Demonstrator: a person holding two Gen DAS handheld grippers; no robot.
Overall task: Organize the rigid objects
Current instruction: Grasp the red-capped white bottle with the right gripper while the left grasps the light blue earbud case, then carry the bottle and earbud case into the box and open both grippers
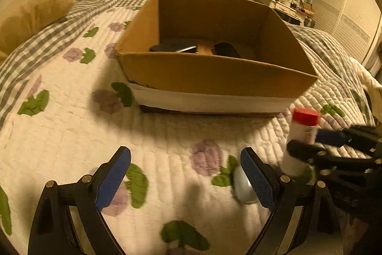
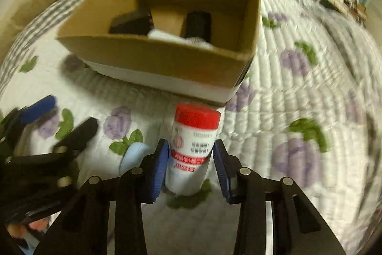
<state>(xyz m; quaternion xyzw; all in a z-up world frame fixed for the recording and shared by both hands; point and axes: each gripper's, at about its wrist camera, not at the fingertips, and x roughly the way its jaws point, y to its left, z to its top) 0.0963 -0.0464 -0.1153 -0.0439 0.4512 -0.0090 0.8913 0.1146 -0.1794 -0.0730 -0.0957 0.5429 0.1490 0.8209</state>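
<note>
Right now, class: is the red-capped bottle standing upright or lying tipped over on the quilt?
Upright. The bottle stands on its base on the quilt, red cap on top, in front of the cardboard box.

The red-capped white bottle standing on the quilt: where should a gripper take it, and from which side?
Probably the white body below the red cap of the bottle, from above and the near side. It stands upright, its round sides clear for the right gripper, which straddles it.
</note>
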